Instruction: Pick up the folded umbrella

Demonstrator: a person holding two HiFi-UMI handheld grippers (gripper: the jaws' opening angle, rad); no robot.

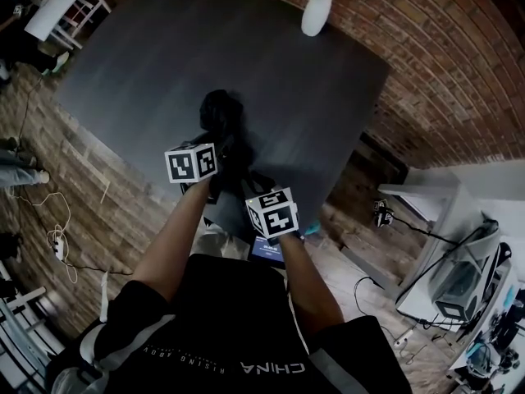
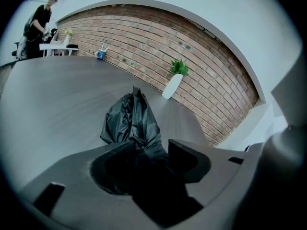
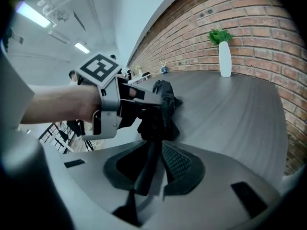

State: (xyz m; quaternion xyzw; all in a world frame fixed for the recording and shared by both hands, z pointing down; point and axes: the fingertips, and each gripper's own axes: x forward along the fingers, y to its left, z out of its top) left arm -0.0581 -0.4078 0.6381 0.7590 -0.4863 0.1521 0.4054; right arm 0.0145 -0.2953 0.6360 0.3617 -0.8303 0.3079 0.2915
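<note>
The folded black umbrella (image 1: 221, 115) lies on the dark table (image 1: 148, 64), its crumpled canopy pointing away from me. My left gripper (image 1: 215, 174) stands around the canopy's near part (image 2: 132, 121), and the fabric loosely fills the gap between its parted jaws (image 2: 151, 150). My right gripper (image 1: 248, 189) is just behind it at the table's near edge. Its jaws (image 3: 156, 152) stand apart around the thin black shaft (image 3: 149, 162), with a gap on the shaft's left side. The left gripper (image 3: 144, 99) also shows in the right gripper view, beside the umbrella (image 3: 165, 104).
A white vase (image 1: 316, 13) with a green plant stands at the table's far edge by the brick wall. A mug (image 2: 100, 55) sits on the far left of the table. A person (image 2: 41, 23) stands beyond it. Desks and cables line the floor on both sides.
</note>
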